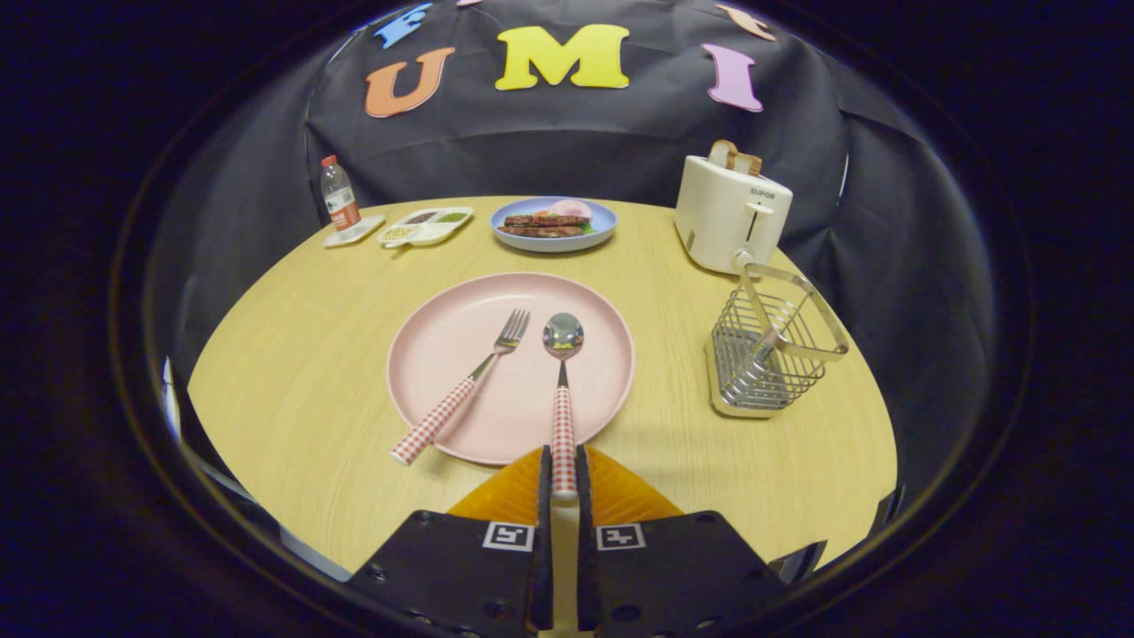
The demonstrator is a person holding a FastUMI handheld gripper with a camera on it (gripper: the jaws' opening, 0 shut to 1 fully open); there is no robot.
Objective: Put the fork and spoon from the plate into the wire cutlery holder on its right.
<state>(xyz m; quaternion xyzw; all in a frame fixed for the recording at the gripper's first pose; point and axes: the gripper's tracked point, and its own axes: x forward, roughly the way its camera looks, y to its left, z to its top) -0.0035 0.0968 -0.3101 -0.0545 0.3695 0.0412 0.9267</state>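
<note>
Tool clamps spoon; fork alongside.

Pale pink plate showing against a light wood-grain counter, with red-and-white checks on the cutlery handles.

The fork and the spoon are both wearing red-and-white checked handles below shiny silver heads, the spoon's handle end sitting pinched between the closed fingers. The wire cutlery holder is gleaming silver on a cream base. Beyond it a cream-white toaster is showing brown toast at its top. A light blue dish is carrying brown, pink and green food, a white divided tray is holding dark, green and yellowish fillings, and a clear bottle is bearing a red cap and a red label.
</note>
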